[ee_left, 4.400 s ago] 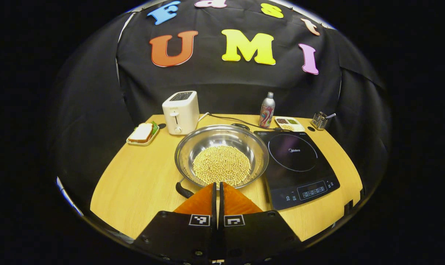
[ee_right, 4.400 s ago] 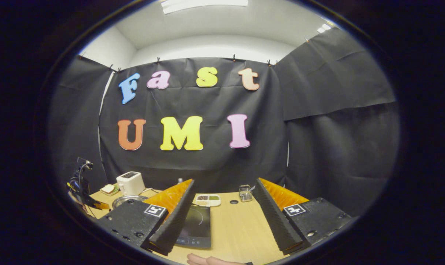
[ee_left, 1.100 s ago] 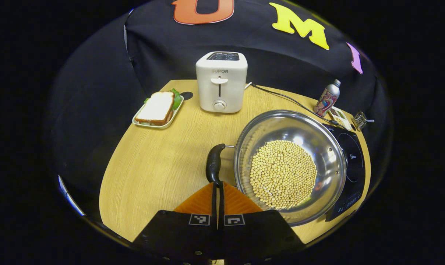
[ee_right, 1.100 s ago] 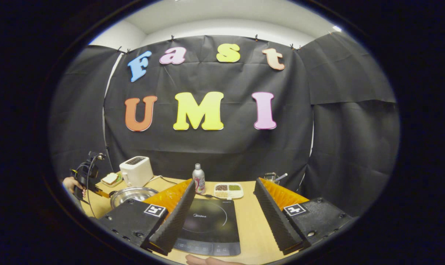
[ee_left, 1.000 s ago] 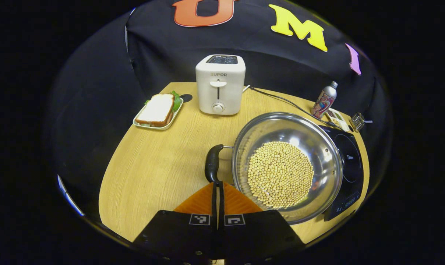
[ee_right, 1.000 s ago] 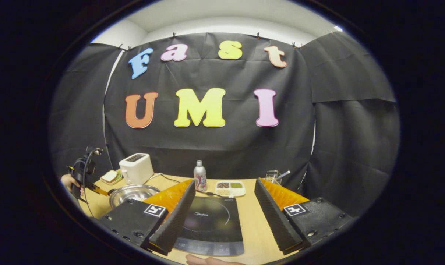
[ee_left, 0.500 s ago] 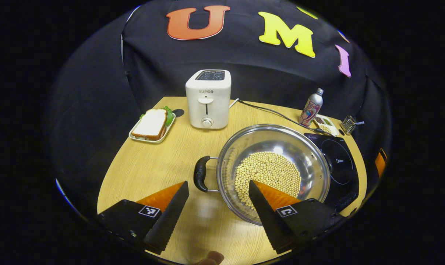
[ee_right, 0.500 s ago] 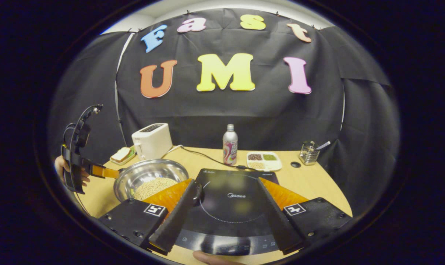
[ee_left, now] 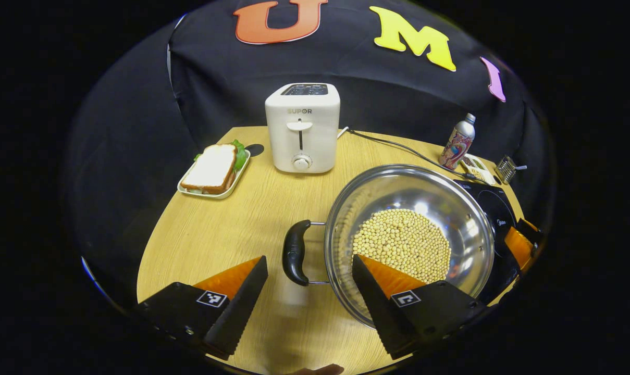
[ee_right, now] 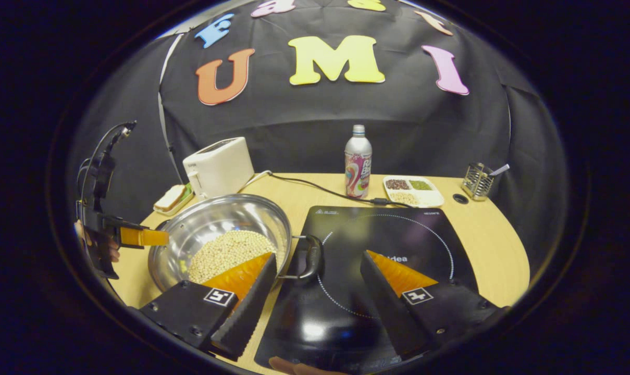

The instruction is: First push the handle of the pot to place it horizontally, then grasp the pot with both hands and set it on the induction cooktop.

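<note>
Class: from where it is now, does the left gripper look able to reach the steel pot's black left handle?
Probably yes: the left gripper is open, the black handle lies just ahead between its fingers, nothing between.

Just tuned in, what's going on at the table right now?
A person is lining up both claws on the pot of beans to carry it to the cooktop. The left claw is open with the pot's left handle in the gap ahead of it. The right claw is open at the right handle. Neither has closed, and the pot sits on the table.

Bean-filled steel pot [ee_left: 408, 234] — beside cooktop [ee_right: 387, 250]
</note>
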The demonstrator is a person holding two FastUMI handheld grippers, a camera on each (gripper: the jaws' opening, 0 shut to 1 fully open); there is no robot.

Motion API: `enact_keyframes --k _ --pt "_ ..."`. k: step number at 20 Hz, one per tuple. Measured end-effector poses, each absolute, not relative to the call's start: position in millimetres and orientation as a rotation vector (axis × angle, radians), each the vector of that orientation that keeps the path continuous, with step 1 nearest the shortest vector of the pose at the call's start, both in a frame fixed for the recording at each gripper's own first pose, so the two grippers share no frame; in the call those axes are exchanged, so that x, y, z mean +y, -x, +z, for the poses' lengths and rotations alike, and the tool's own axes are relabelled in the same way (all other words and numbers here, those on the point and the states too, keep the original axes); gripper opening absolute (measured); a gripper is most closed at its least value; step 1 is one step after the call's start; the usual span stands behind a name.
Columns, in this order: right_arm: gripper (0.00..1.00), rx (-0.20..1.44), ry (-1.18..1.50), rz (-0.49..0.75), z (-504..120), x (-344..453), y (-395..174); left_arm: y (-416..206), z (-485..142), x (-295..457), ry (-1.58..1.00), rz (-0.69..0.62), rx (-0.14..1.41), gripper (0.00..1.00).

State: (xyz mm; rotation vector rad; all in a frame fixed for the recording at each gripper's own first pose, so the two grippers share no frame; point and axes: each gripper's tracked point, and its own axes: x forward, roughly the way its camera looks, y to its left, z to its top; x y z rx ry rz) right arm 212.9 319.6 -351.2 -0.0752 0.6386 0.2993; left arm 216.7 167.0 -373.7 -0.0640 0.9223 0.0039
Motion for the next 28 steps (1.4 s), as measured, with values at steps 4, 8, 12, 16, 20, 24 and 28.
enact_keyframes --k 4,8,12,16,20,24,28 --pt "0.98 0.684 0.071 0.293 -376.7 335.1 -227.1 -225.1 -387.0 172.2 0.080 0.014 0.944 0.92" --pt "0.97 0.718 0.062 0.268 -390.9 341.9 -238.6 -231.4 -394.3 163.3 0.106 -0.011 0.962 0.60" --pt "0.83 0.750 0.050 0.278 -400.2 350.4 -240.7 -236.1 -401.7 161.2 0.086 -0.030 0.971 0.69" --pt "0.65 0.740 0.037 0.284 -400.9 346.6 -246.2 -234.1 -401.8 161.1 0.113 -0.047 0.988 0.66" --pt "0.58 0.751 0.049 0.298 -401.0 346.4 -246.4 -235.6 -400.9 161.0 0.094 -0.052 0.987 0.52" --pt "0.56 0.758 0.015 0.311 -399.9 347.6 -245.2 -232.3 -399.0 161.0 0.112 -0.027 1.001 0.61" --pt "0.51 0.787 -0.033 0.346 -394.6 349.9 -236.3 -224.3 -386.1 165.9 0.097 0.003 0.991 0.61"
